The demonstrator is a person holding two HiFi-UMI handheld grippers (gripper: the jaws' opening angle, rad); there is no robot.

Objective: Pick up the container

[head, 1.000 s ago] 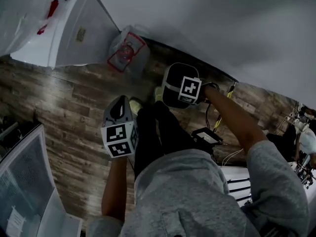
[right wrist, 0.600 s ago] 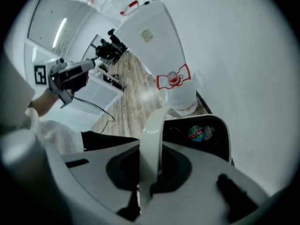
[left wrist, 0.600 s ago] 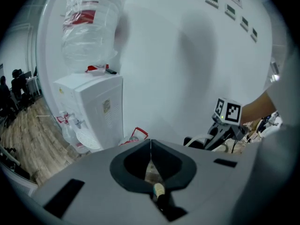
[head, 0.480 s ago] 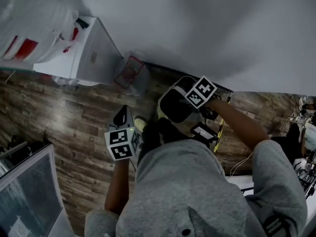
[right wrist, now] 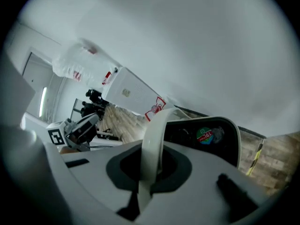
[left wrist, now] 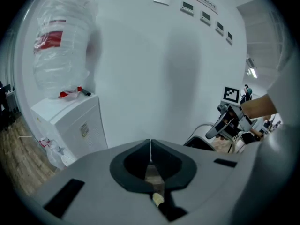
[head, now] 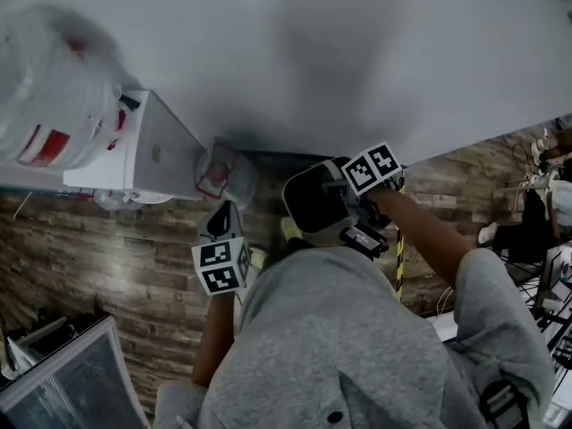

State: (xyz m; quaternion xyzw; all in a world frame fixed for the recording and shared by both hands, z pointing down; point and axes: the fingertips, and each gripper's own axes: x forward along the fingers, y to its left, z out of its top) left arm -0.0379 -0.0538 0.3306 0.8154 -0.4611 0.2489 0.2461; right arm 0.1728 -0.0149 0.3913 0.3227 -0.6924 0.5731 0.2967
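Note:
The container [head: 313, 199] is a black bucket with a white rim and a white bail handle [right wrist: 152, 144]. It hangs off the floor in front of the person. My right gripper [head: 350, 206] is shut on that handle, which runs between its jaws in the right gripper view, where the container [right wrist: 206, 139] shows a round green and red sticker. My left gripper [head: 223, 211] is to the left of the container and apart from it. Its jaws meet in a thin seam with nothing between them [left wrist: 150, 149]. In the left gripper view the right gripper [left wrist: 225, 123] shows at the right.
A white cabinet [head: 143, 150] carries a big plastic-wrapped water bottle [head: 54, 88] at the left, against the white wall. A plastic bag with red print [head: 219, 172] lies at its foot. A screen [head: 71, 382] is at the lower left; cables and yellow-black tape [head: 399, 239] are at the right.
Both grippers have risen. The right one has rolled and carried the container up from near the floor; the head view has tilted up toward the wall.

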